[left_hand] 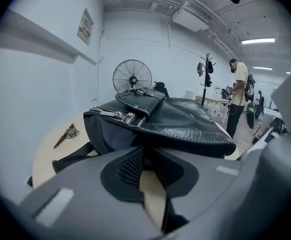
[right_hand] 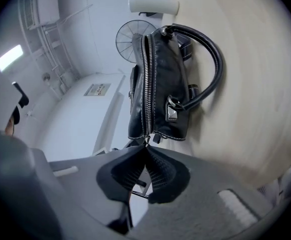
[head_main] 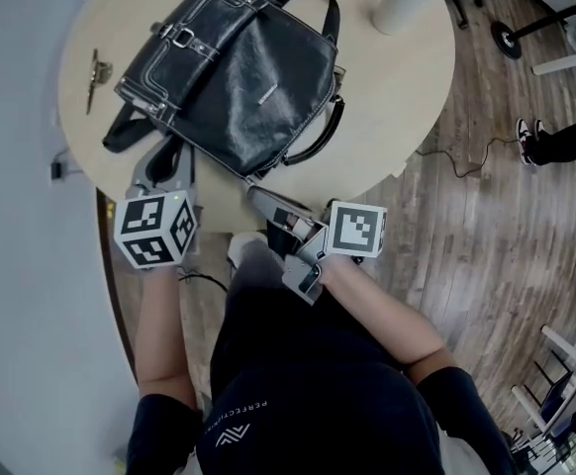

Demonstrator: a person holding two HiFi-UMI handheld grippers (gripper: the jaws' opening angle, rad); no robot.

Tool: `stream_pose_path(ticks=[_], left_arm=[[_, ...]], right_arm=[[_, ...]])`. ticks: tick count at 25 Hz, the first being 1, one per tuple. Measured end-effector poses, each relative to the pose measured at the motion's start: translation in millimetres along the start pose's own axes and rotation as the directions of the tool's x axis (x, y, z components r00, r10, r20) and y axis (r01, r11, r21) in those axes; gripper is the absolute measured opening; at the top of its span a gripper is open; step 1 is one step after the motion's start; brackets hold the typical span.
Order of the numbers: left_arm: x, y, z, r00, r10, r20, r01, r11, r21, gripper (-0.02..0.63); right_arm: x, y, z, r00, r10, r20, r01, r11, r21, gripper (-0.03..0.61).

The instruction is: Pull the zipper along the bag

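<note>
Right gripper (right_hand: 146, 151) pinches the pull (right_hand: 146, 140) at one end of the bag (head_main: 239, 77).
Soft leather likely buckles; left gripper (left_hand: 144, 159), jaws slightly apart, empty, should brace its corner.

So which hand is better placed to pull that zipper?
The right. The right gripper is closed on the zipper pull at the end of the bag, lined up with the zipper. The left gripper stands open, holding nothing.

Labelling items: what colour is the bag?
The bag is black with white stitching; clearest in the head view.
</note>
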State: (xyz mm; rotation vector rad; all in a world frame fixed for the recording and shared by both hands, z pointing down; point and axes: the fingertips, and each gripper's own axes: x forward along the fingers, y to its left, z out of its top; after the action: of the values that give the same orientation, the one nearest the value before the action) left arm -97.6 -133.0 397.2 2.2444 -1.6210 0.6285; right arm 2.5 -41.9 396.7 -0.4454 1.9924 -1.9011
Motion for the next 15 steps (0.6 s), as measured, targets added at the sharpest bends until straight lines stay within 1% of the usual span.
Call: stream_pose_path(ticks=[1, 4, 7, 10, 13, 15], left_arm=[[-3, -3, -3, 1.000, 0.004, -0.002, -0.004, 1.000, -0.002, 0.067], [-14, -12, -11, 1.000, -0.005, 0.001, 0.005, 1.000, -0.001, 0.066], [-23, -25, -12, 0.998, -0.067, 0.022, 0.066, 0.998, 0.005, 0.070], [-27, -37, -7, 0.990, -0.135, 0.036, 0.134, 0.991, 0.022, 0.069], [-28, -43, -5, 0.983, -0.176, 0.044, 0.176, 0.984, 0.013, 0.069], [-28, -47, -6, 0.978, -0.205, 0.043, 0.205, 0.979, 0.004, 0.069]], right_arm=[[0, -2, 0, 1.000, -0.008, -0.011, 0.008, 1.000, -0.019, 0.009], [-3, -14, 2, 0.998, -0.056, -0.036, 0.053, 0.996, -0.074, 0.009], [-2, -24, 2, 0.992, -0.112, -0.057, 0.102, 0.983, -0.152, 0.009], [4, -28, -1, 0.987, -0.151, -0.059, 0.133, 0.961, -0.243, 0.008], [8, -29, -4, 0.982, -0.183, -0.054, 0.154, 0.925, -0.346, 0.008], [10, -30, -4, 0.980, -0.192, -0.046, 0.161, 0.911, -0.380, 0.009]])
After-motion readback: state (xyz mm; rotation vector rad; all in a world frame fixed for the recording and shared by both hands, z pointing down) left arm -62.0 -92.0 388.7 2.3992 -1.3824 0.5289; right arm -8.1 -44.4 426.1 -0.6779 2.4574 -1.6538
